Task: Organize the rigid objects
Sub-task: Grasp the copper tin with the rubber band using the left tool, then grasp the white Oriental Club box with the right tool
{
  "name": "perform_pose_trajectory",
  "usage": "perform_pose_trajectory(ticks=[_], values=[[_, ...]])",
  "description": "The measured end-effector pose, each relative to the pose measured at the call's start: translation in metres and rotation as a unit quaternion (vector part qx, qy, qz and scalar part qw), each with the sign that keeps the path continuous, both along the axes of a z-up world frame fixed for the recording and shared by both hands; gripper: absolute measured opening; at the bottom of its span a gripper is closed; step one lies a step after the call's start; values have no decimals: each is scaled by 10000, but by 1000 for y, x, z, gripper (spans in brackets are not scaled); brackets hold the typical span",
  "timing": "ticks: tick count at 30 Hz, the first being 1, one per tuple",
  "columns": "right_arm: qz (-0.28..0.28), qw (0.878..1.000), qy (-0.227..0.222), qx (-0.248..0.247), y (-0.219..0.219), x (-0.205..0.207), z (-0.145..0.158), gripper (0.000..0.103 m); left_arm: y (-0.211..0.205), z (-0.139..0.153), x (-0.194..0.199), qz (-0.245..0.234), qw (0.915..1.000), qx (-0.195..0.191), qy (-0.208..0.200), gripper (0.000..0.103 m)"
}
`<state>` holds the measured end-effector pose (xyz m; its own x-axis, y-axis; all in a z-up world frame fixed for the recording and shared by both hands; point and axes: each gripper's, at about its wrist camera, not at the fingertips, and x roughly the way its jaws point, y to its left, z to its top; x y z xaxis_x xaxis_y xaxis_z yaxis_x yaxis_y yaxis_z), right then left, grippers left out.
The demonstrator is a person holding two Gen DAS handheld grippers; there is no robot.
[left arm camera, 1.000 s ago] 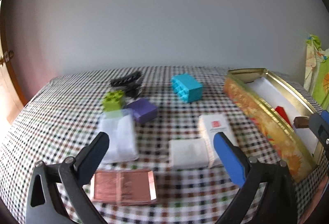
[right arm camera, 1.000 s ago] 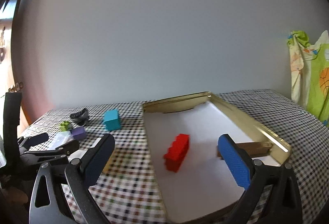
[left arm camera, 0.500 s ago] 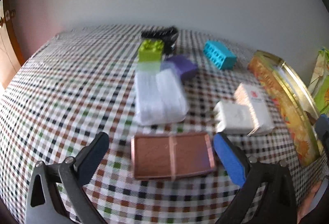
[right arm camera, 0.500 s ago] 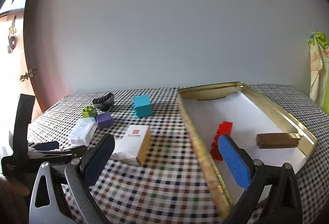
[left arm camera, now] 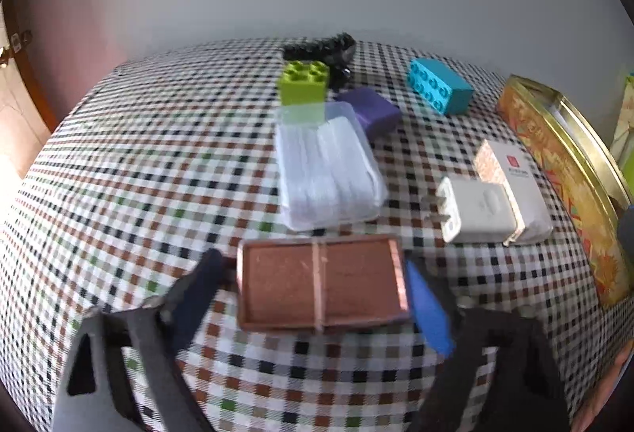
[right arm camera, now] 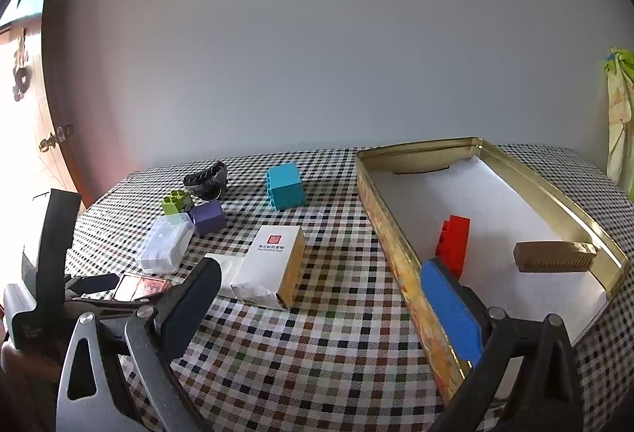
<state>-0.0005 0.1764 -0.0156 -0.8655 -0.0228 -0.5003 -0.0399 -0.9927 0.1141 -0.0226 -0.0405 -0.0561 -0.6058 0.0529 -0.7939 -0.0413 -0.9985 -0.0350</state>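
Two blue-padded fingers of the left tool (left arm camera: 313,291) stand either side of a flat copper-brown case (left arm camera: 321,287), spread about as wide as the case; whether the pads press it cannot be told from the blurred view. The case lies flat on the checkered counter (left arm camera: 138,170), nearest the camera. Just behind it sits a clear plastic box (left arm camera: 327,174) of white pieces, with a green brick (left arm camera: 304,82) and a purple block (left arm camera: 370,111) at its far end. To the right lie a white charger (left arm camera: 473,212) touching a white carton (left arm camera: 511,190), and farther back a teal brick (left arm camera: 440,86). A gold tin (right arm camera: 400,246) stands at the counter's right side, holding a red brick (right arm camera: 455,240) and a tan block (right arm camera: 554,257). The right tool (right arm camera: 321,293) hangs wide open above the counter, gripping nothing, its right finger over the tin's near wall.
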Motion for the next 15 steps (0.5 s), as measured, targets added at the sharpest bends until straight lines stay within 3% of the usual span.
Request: perform_pose_trajectory(ticks=[8,11,15], values=[[-6,9999,-131,-47,0,-5,-2,102,-6,2,8,-39,9997,244,75,77],[67,9997,-222,-73,-5,-11,-4,102,-14,6,8,-23,9959,847,316,77],[166,9989,-421,-100,-15,-23,-9,102,-19,22,18,256,9921,807,924,77]])
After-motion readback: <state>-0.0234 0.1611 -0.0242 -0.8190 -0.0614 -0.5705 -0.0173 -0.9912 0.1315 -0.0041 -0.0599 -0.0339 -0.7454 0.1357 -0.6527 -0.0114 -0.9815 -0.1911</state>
